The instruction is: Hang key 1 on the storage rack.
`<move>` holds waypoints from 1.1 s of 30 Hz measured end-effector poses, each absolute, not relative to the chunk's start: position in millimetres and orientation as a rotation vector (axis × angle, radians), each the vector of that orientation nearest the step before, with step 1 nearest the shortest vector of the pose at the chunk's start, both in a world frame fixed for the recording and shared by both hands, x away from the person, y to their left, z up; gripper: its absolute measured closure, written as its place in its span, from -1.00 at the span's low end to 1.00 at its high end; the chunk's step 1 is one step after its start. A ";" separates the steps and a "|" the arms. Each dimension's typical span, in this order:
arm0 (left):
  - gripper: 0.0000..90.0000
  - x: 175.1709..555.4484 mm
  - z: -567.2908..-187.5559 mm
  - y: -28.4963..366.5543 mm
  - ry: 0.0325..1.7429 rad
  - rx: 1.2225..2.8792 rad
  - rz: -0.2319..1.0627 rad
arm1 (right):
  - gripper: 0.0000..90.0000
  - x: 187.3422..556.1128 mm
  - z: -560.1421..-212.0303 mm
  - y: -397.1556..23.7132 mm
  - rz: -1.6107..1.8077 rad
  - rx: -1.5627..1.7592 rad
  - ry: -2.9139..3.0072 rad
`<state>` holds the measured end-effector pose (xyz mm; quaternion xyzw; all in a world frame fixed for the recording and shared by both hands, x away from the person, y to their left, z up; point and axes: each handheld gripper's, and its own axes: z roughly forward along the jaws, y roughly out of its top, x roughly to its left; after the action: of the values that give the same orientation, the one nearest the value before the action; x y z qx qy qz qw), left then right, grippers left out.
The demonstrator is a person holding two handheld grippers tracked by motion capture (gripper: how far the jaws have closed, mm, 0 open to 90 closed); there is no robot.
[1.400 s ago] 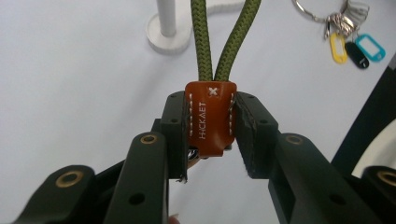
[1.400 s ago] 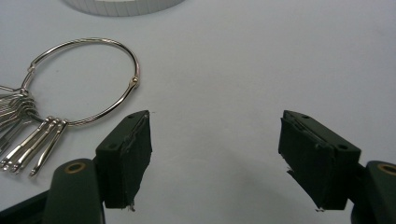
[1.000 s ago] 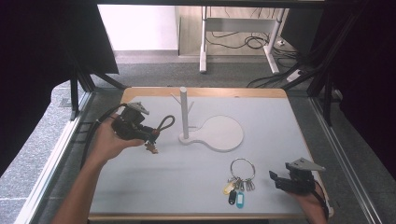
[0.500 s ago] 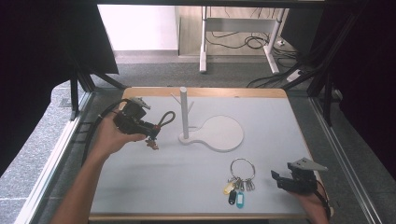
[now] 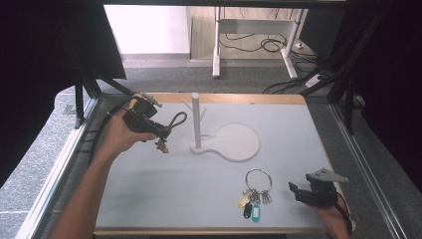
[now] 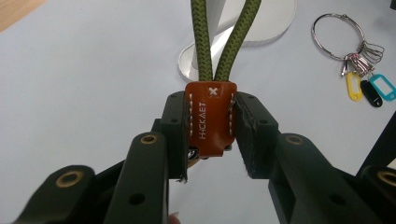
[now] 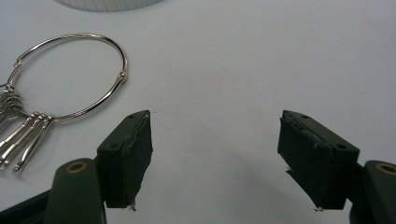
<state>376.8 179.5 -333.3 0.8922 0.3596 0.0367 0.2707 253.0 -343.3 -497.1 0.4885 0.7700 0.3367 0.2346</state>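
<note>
keys on the big ring (image 5: 256,191) lie flat at the near edge, just beside your right gripper (image 7: 215,154), whose jaws stand wide and empty, likely waiting its turn. farther off, your left gripper (image 6: 210,128) clamps the brown leather tab (image 6: 210,119) of the rope-loop keychain (image 5: 171,124), lifted off the white table (image 5: 298,134) with the green loop pointing at the peg stand (image 5: 196,122) — held by the tab, i judge, so the loop stays free to slip over a peg.

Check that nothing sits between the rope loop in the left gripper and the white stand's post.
Nothing visible does. The loop, held by the left gripper, hangs just left of the post, with only bare table below.
</note>
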 end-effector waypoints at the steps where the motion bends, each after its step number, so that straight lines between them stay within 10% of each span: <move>1: 0.49 377.9 -333.1 179.7 0.971 2.399 0.095 | -0.39 252.7 -497.1 -342.7 0.922 1.335 2.110; 33: 0.49 414.2 -313.8 185.5 1.013 2.329 0.071 | -0.38 252.4 -498.3 -341.8 0.922 1.332 2.109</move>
<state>414.2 185.5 -313.8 0.8755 0.3809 0.0268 0.2961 252.4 -341.8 -498.3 0.4862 0.7701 0.3367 0.2389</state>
